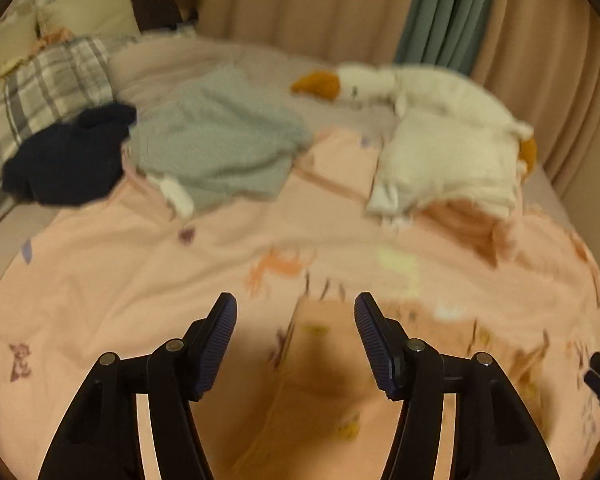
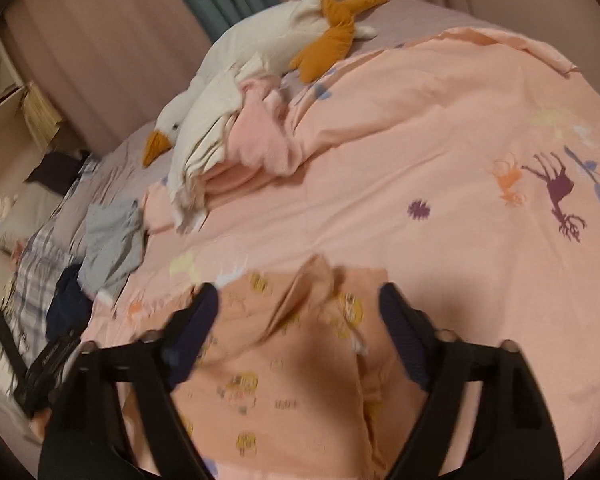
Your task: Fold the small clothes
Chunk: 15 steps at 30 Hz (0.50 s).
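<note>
While both jaws gape wide, L gripper & R gripper hover over peach garment.

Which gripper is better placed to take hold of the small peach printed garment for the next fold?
Right, probably. The right gripper is open with a raised fold of the peach garment between its fingers. The left gripper is open too, over a flatter edge.

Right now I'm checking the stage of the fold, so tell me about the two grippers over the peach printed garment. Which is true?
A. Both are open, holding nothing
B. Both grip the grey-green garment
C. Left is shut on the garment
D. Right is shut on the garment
A: the left gripper and the right gripper both show spread fingers with the peach printed garment lying free below them.
</note>
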Tool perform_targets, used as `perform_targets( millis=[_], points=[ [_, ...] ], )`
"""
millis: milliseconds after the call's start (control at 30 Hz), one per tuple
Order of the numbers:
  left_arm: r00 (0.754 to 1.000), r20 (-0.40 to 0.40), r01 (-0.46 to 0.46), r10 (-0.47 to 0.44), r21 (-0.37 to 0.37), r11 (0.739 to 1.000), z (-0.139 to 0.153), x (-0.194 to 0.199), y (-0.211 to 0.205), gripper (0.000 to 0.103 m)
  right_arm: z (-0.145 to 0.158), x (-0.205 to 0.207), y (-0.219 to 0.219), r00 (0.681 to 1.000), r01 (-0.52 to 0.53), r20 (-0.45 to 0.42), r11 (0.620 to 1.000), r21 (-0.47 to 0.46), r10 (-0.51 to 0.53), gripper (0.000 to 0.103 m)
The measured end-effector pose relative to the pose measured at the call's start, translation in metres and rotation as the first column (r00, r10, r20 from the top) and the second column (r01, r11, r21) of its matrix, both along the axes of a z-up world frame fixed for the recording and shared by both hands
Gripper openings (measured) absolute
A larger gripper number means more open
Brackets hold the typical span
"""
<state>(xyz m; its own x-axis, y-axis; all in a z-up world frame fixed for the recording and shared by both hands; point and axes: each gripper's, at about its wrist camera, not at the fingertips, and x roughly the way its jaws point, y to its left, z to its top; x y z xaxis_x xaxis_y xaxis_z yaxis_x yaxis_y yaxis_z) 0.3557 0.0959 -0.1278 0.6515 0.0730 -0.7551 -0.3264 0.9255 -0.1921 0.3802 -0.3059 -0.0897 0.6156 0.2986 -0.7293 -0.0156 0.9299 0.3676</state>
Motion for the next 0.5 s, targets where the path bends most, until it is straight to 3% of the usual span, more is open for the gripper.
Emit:
perform_targets(
  millis=[33, 100, 167, 267, 333, 400, 467, 500],
  points=[
    [0.999, -0.032, 0.032, -0.032, -0.028, 0.999, -0.005, 0.000, -0.001, 0.058, -0.005, -0.003, 0.005, 0.999, -0.036, -0.026, 0.999, -0.006, 0.036, 0.049],
    [0.984, -0.094, 0.141, -0.150, -0.095, 0.985, -0.023, -0.005, -0.014, 0.056, -0.021, -0.009, 0.019, 0.992, -0.101, -0.081, 0.992, -0.072, 0.095, 0.027],
    [0.954, -0.156, 0.243, -0.257, -0.103, 0.964, -0.043, -0.005, -0.039, 0.053, -0.042, -0.010, 0.041, 0.983, -0.166, -0.106, 0.979, -0.120, 0.153, 0.021],
    [0.918, -0.221, 0.341, -0.329, 0.015, 0.940, -0.072, 0.015, -0.080, 0.050, -0.078, -0.003, 0.073, 0.955, -0.258, -0.177, 0.960, -0.107, 0.237, 0.017],
    [0.929, -0.219, 0.328, -0.300, 0.108, 0.938, -0.080, 0.043, -0.091, 0.050, -0.096, 0.017, 0.094, 0.948, -0.267, -0.205, 0.958, -0.105, 0.242, 0.016],
    [0.952, -0.185, 0.266, -0.244, 0.110, 0.958, -0.078, 0.078, -0.084, 0.050, -0.101, 0.045, 0.104, 0.969, -0.209, -0.163, 0.965, -0.159, 0.183, 0.013],
    [0.980, -0.173, 0.120, -0.096, 0.136, 0.983, -0.069, 0.103, -0.069, 0.050, -0.097, 0.076, 0.100, 0.996, -0.072, -0.074, 0.961, -0.267, 0.054, 0.012],
    [0.989, -0.147, 0.052, -0.027, 0.170, 0.984, -0.060, 0.111, -0.060, 0.050, -0.094, 0.091, 0.089, 0.998, 0.041, -0.039, 0.947, -0.320, -0.057, 0.016]
  ],
)
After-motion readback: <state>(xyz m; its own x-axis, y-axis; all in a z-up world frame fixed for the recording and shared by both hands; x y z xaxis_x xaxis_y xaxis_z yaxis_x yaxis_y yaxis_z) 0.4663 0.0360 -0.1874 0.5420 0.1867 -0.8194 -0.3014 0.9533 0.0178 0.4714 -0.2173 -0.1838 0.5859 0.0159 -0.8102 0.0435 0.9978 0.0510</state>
